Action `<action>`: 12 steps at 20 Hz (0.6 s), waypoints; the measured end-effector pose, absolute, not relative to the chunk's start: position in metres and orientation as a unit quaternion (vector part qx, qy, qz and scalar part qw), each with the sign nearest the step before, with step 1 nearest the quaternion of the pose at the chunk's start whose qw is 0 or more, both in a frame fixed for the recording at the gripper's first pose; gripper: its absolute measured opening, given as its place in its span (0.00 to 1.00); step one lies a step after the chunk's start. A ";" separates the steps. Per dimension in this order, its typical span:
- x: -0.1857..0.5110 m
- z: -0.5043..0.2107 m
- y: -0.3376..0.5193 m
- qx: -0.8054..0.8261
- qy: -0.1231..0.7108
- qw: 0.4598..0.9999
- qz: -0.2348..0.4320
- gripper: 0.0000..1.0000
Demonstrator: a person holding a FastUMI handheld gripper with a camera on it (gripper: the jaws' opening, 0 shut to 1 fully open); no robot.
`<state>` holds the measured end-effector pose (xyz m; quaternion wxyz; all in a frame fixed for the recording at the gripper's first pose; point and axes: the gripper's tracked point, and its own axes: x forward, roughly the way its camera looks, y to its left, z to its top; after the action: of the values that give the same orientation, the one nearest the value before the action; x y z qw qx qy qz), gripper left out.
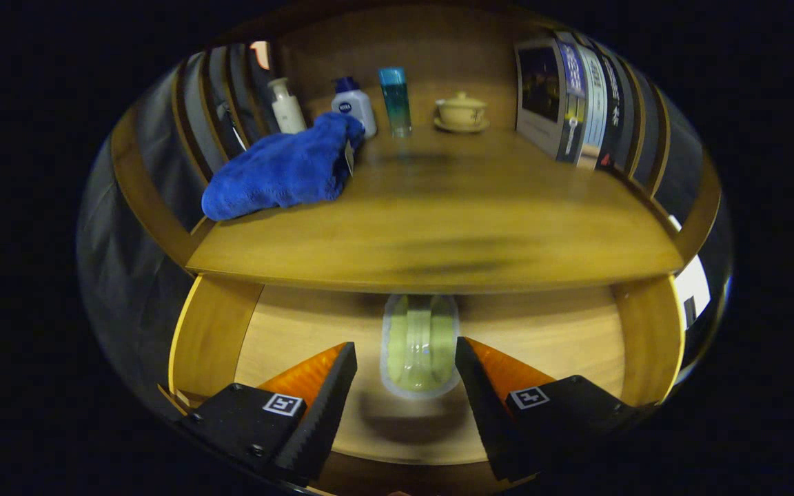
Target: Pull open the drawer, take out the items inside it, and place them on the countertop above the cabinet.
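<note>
- Drawer (pixel 218 331) stands pulled open below the countertop (pixel 438 227), and I look down into it from the near side, its wooden floor and both side walls in sight.
- On the drawer floor lies a clear container with a greenish tint (pixel 419 344), its far end tucked under the front edge of the countertop.
- My gripper (pixel 405 386) hangs over the open drawer with its jaws spread wide; the container sits between the two fingers, and I see a gap on each side, so neither finger presses on it.
- Whether the fingers reach down to the level of the container or hover above it, I cannot tell from this angle.
- Up on the countertop, at the left, a blue towel (pixel 280 172) lies bunched in a heap, near the left edge.
- Behind the towel, along the far wall, I count a cream pump bottle (pixel 287 107), then a white bottle with a blue cap (pixel 354 103) just right of it and touching the towel's far end.
- Further right stands a tall teal bottle (pixel 395 100), upright and apart from the others.
- Right of that sits a pale lidded cup on a saucer (pixel 461 112).
- At the far right of the countertop a row of books (pixel 573 96) stands upright, spines facing me.
- The middle and near part of the countertop is bare wood.
</note>
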<state>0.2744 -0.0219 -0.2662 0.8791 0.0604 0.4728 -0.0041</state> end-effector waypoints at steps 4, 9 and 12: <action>0.271 -0.280 -0.015 0.092 0.526 0.845 -0.006 0.94; 0.301 -0.285 -0.032 0.106 0.510 0.852 -0.049 0.83; 0.297 -0.292 -0.037 0.088 0.517 0.850 -0.056 0.57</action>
<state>0.2970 -0.0372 -0.2921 0.8499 0.0884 0.5165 -0.0562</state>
